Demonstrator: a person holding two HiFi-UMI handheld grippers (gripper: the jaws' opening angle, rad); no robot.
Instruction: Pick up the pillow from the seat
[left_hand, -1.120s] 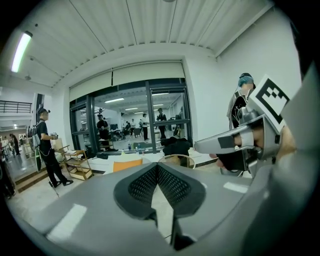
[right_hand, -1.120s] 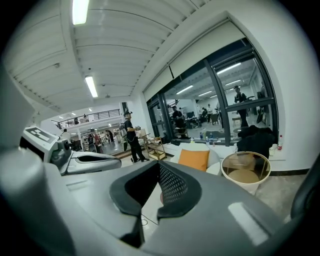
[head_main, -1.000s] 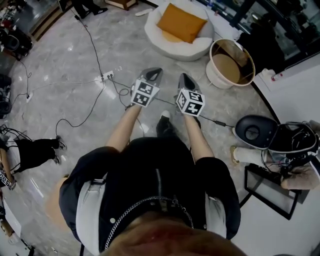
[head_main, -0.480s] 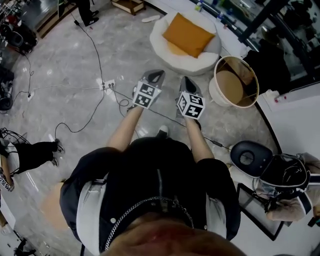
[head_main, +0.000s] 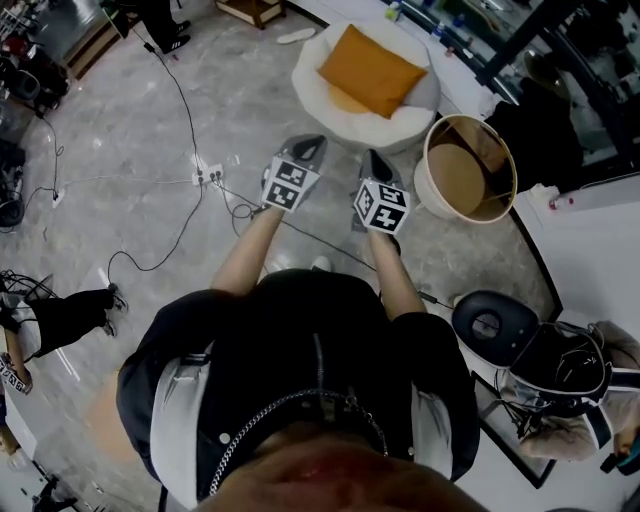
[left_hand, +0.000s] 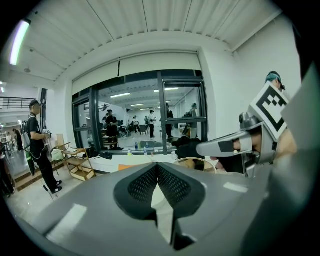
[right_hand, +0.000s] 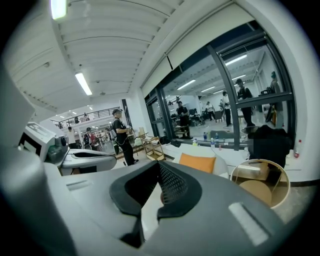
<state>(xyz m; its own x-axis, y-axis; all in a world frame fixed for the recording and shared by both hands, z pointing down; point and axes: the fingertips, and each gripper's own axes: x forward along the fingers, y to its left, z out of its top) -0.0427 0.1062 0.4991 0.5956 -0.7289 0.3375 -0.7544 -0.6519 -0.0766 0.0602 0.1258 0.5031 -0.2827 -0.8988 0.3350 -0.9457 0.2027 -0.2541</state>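
Both grippers are held out side by side over the grey floor (head_main: 120, 130), pointing toward the seat (head_main: 312, 62). The left gripper (head_main: 307, 149) has its jaws pressed together with nothing between them; its own view shows the black pads (left_hand: 142, 186) meeting along a seam. The right gripper (head_main: 375, 161) is closed and empty in the same way, its pads (right_hand: 172, 186) touching.

The pillow (head_main: 372, 70) is orange and square. It lies on the round white seat, tilted against the far side, ahead of both grippers and well apart from them. In the right gripper view the pillow (right_hand: 197, 162) shows just above the jaws, with the seat's white edge (right_hand: 221, 165) beside it. A round beige tub (head_main: 432, 188) stands just right of the seat, close to the right gripper's tip; the same tub (right_hand: 282, 200) fills the lower right of the right gripper view.

Each gripper sees the other: the right gripper (left_hand: 227, 146) at the left view's right edge, the left gripper (right_hand: 92, 156) at the right view's left. A power strip (head_main: 208, 175) and black cables (head_main: 185, 105) lie on the floor left of the left gripper. A person (left_hand: 38, 145) in dark clothes stands by a wooden shelf (left_hand: 79, 165) near the glass wall.
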